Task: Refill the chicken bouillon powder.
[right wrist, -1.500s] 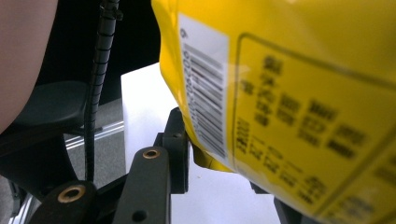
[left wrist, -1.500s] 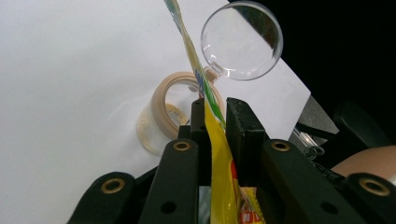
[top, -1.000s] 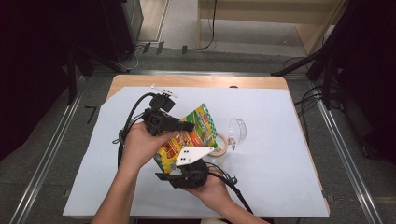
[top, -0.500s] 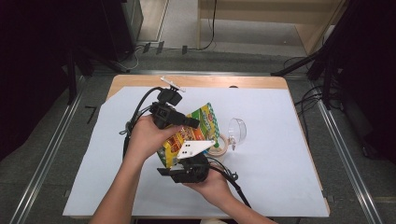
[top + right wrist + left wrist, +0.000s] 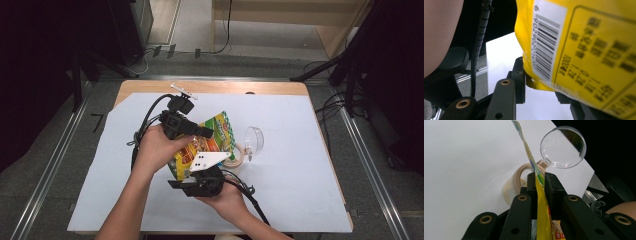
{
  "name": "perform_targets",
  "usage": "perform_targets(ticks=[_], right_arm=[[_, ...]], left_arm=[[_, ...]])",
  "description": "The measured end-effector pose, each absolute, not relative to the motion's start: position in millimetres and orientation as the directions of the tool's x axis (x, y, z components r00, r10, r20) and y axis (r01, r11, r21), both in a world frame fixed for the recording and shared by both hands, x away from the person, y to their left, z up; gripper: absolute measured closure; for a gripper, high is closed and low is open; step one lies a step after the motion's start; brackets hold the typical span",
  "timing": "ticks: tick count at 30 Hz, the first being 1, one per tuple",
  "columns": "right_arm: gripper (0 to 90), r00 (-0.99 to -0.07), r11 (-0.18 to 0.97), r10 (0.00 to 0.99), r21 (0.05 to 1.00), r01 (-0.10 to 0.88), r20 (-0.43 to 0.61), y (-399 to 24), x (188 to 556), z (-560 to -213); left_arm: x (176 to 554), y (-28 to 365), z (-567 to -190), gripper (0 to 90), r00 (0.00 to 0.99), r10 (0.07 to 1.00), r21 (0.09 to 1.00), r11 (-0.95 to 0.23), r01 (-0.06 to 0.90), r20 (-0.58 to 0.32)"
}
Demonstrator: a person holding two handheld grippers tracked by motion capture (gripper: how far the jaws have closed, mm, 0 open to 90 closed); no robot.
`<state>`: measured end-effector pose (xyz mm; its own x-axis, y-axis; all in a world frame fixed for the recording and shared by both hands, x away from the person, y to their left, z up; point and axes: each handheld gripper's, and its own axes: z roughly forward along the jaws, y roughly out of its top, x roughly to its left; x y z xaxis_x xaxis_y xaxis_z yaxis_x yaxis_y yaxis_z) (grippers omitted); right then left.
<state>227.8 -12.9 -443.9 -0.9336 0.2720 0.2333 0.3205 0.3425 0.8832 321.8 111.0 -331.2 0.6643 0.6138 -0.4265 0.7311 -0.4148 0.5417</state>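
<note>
I have the yellow snack bag [image 5: 207, 142] held up off the white-covered worktop [image 5: 300, 165], between the two grippers. My left gripper [image 5: 540, 180] is closed on the bag's thin sealed edge; in the left gripper view the jaws pinch the film flat between them. My right gripper [image 5: 202, 181] sits at the bag's lower corner near the barcode [image 5: 547, 42]. In the right gripper view the bag covers one jaw, so I cannot tell whether that gripper has actually clamped the bag or only brackets it.

Below the bag, on the worktop, lie a roll of tape [image 5: 517, 181] and a clear magnifying glass [image 5: 562, 147], its handle touching or just beside the roll.

My worry is the left grip: it holds only a narrow strip of slick film, so a pull from the other hand could slide the edge out or tear the seal. If the right gripper is not truly closed, the bag would swing down from the left grip and could knock the magnifying glass across the sheet.
</note>
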Motion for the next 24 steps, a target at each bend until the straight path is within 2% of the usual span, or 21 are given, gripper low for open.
perform_targets(ticks=[9,24], right_arm=[[68.3,-0.932,0.339,0.279,0.884,0.322,0.232,-15,230,-445],[68.7,-0.931,0.338,0.272,0.881,0.33,0.244,-11,226,-446]], left_arm=[[324,111,-333,80.6,0.658,0.602,0.543,-0.399,0.739,-0.453],[304,102,-321,82.3,0.672,0.63,0.554,-0.424,0.717,-0.388]])
